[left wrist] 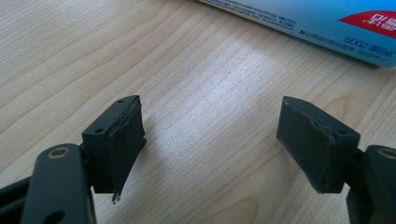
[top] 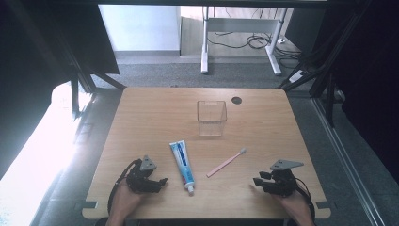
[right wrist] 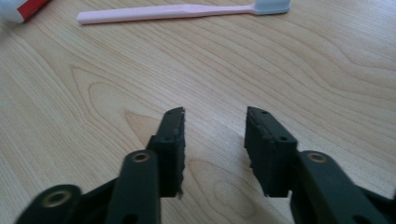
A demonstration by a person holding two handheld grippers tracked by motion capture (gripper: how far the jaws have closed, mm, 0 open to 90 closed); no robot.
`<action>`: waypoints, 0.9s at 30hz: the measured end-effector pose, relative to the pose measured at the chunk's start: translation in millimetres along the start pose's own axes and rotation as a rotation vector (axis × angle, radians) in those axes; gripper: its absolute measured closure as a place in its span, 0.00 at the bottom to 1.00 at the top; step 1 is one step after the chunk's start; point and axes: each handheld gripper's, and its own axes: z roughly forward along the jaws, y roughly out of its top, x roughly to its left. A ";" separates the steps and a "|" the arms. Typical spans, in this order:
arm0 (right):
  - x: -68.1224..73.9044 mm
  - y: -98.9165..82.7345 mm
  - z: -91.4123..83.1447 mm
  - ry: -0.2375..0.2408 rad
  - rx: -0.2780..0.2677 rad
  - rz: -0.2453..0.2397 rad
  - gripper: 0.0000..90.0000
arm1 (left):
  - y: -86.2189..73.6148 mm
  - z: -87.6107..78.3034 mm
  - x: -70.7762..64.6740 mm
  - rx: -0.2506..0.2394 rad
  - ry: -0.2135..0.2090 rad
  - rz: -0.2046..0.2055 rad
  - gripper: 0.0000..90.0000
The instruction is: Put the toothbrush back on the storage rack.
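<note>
Table [top: 141, 113] bore all items. Container [top: 211, 117] stood upright at centre, toward far edge. Toothpaste tube [top: 182, 161] lay nearer person, left of toothbrush [top: 227, 162], well apart from it. Left gripper [top: 162, 181] rested just left of tube; right gripper [top: 256, 181] right of toothbrush, near front edge.

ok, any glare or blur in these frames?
High view: left edge blown out white by window light, table fine. Left gripper view: pale sheen on the wood between the jaws, toothpaste tube print soft. Right gripper view: toothbrush fairly sharp, near jaws blurred.
</note>
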 end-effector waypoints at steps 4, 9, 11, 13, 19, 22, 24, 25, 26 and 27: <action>2.6 4.8 -1.7 0.002 -0.017 -0.011 0.83 | -0.6 -1.0 1.8 -0.004 0.003 -0.009 0.27; 3.7 10.5 -0.8 0.013 -0.026 -0.024 0.94 | -0.9 -1.9 2.5 -0.009 0.005 -0.014 0.27; 4.5 12.1 1.3 0.014 -0.016 -0.035 0.98 | -0.8 -1.6 2.6 -0.010 0.003 -0.010 0.27; 4.8 13.7 3.6 0.021 -0.011 -0.033 1.00 | -0.7 -1.3 2.6 -0.014 0.001 -0.019 0.27; 6.4 22.2 8.9 0.023 -0.002 -0.039 1.00 | -1.2 -1.8 4.8 -0.029 -0.003 -0.040 0.24; 7.2 26.9 12.6 0.033 0.006 -0.038 1.00 | -1.4 -1.4 5.4 -0.031 -0.002 -0.052 0.21; 10.0 32.2 17.4 0.040 0.012 -0.050 1.00 | -1.1 -1.3 5.7 -0.031 -0.001 -0.057 0.19; 10.0 32.2 17.4 0.040 0.012 -0.050 1.00 | -1.1 -1.3 5.7 -0.031 -0.001 -0.057 0.18; 12.6 36.6 21.1 0.046 0.015 -0.061 1.00 | -1.1 -1.1 5.6 -0.031 -0.003 -0.061 0.17; 12.6 36.6 21.1 0.046 0.015 -0.061 1.00 | -1.1 -1.1 5.6 -0.031 -0.003 -0.061 0.16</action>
